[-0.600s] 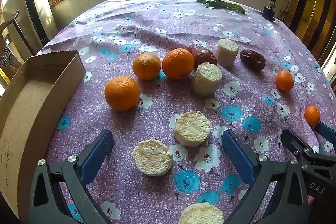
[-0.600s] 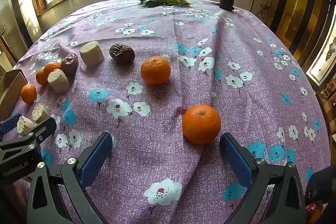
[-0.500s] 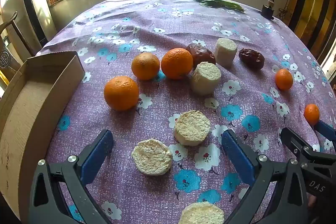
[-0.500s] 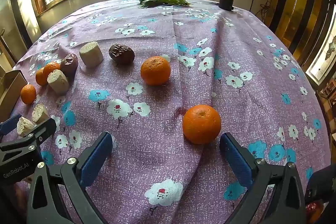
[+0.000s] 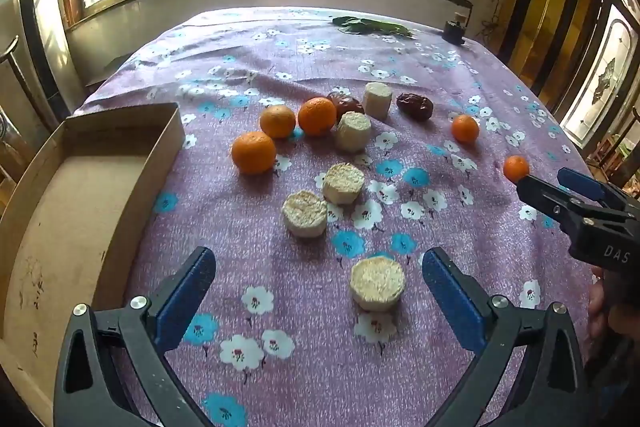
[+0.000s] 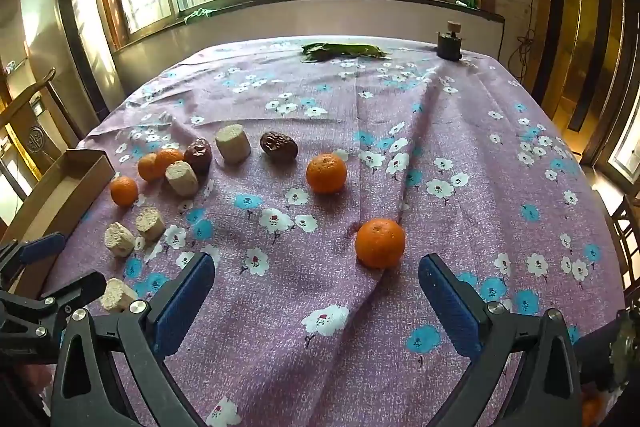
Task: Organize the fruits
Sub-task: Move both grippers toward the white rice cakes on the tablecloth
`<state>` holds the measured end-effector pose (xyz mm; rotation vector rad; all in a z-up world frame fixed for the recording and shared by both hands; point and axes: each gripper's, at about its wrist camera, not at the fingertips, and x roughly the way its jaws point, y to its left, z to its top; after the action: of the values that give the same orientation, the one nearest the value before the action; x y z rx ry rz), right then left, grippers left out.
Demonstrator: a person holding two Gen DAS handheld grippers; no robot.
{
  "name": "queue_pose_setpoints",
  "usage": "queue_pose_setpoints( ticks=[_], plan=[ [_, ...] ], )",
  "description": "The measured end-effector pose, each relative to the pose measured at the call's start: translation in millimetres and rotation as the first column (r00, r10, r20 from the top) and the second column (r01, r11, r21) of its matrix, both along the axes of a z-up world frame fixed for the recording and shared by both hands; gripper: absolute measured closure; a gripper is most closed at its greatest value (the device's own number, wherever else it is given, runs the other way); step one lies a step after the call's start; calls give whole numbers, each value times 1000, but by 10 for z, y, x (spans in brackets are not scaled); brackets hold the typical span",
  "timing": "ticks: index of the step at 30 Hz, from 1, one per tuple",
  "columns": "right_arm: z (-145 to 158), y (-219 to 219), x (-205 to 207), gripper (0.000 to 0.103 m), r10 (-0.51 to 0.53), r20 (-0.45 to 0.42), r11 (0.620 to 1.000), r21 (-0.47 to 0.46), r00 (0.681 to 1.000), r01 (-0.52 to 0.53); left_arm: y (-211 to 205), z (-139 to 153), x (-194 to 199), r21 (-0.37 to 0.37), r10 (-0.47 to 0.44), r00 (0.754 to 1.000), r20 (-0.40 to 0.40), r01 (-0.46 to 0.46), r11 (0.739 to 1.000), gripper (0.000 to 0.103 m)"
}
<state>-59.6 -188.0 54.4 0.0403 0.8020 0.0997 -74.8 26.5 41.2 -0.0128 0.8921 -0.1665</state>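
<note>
Several oranges, pale cut fruit chunks and two dark dates lie on a purple flowered cloth. In the left wrist view my left gripper [image 5: 319,289] is open and empty, with one pale chunk [image 5: 377,287] between its fingers; further chunks [image 5: 305,213] and an orange [image 5: 253,151] lie beyond. A cardboard box [image 5: 72,187] stands at the left. In the right wrist view my right gripper [image 6: 316,293] is open and empty just before an orange [image 6: 380,242]. Another orange [image 6: 326,173] and a date [image 6: 279,145] lie farther off.
Green leaves [image 6: 344,50] and a small dark jar [image 6: 449,43] sit at the table's far edge under the windows. The right gripper shows at the right of the left wrist view [image 5: 560,195]. Wooden chairs stand at both sides.
Both grippers have lifted and pulled back, so the fruit looks smaller and farther. The pale chunk at the bottom edge now lies between the left fingers. Both stay open.
</note>
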Motion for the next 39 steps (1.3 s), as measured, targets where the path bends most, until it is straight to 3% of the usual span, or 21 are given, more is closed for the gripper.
queue_pose_setpoints(
  ticks=[9, 15, 39],
  plan=[
    [-29, 109, -208, 0, 45, 7, 998, 40, 999, -45, -21, 10, -228, 48, 54, 998, 39, -56, 997, 0],
    [-8, 191, -279, 0, 55, -11, 998, 8, 998, -55, -9, 60, -290, 62, 47, 997, 64, -51, 997, 0],
    [-2, 243, -338, 0, 74, 14, 997, 32, 997, -74, -40, -73, -252, 53, 31, 999, 39, -33, 998, 0]
  ],
)
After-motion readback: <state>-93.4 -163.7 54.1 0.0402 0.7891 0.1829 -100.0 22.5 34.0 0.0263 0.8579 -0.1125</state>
